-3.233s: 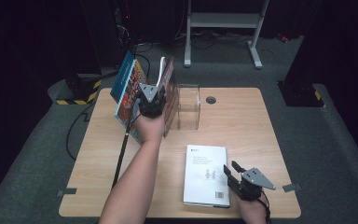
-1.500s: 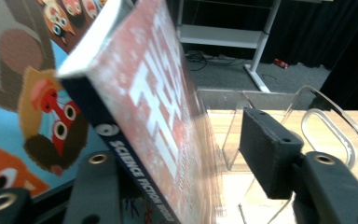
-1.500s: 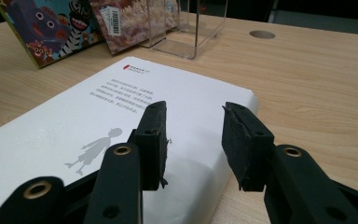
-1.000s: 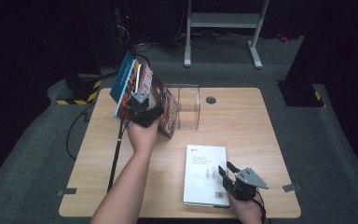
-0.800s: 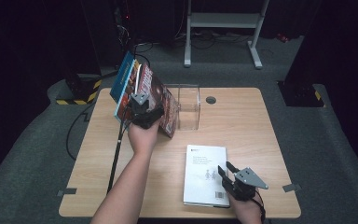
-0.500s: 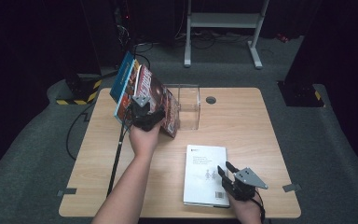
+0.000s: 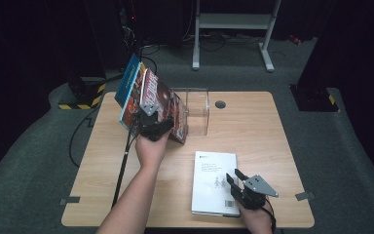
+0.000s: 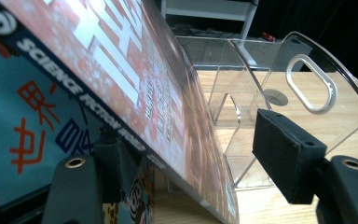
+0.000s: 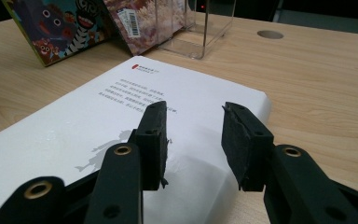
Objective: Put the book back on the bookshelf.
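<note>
Left claw (image 7: 152,127), jaws just widened around the leaning red glossy-covered magazine (image 7: 164,102) so it can rest beside the clear acrylic file holder (image 7: 198,109); right claw (image 7: 238,186), part-open and empty, hovers above the white paperback book (image 7: 213,176) on the wooden counter (image 7: 253,126).

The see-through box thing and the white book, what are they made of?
The see-through holder looks like clear hard plastic, probably acrylic: you see the table through it, and its edges shine. The white book looks like paper with a matte cover: printed text and a little drawing, no glare.
</note>
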The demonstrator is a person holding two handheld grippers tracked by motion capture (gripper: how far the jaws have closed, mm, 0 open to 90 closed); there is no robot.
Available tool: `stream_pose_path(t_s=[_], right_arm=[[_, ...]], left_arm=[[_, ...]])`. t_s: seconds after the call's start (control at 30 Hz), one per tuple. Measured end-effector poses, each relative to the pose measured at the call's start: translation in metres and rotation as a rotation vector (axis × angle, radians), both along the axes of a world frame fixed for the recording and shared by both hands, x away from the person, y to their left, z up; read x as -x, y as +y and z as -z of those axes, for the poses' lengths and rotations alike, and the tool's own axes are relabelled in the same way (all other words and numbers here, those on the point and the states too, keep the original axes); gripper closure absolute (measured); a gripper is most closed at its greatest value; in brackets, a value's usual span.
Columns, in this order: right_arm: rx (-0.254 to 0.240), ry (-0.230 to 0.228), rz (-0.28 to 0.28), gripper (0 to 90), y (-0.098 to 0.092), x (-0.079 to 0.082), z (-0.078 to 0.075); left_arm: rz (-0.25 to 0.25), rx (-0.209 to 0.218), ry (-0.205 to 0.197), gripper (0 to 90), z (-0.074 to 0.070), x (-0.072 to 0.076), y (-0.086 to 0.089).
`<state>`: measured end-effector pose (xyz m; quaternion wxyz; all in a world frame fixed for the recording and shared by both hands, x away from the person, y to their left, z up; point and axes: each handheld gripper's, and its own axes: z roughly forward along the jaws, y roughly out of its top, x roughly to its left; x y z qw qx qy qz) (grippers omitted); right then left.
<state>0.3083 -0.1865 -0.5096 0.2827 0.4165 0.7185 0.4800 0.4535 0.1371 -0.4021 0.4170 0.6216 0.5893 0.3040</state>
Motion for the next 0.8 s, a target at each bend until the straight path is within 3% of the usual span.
stream_pose_path(t_s=[0.5,0.8], right_arm=[[-0.001,0.001,0.005,60.4,0.0,0.0,0.0],[0.0,-0.001,0.003,57.4,-0.003,0.001,-0.001]], left_arm=[[0.014,-0.028,-0.018,34.4,-0.002,0.019,0.003],[0.027,-0.018,-0.039,35.4,-0.004,0.034,0.005]])
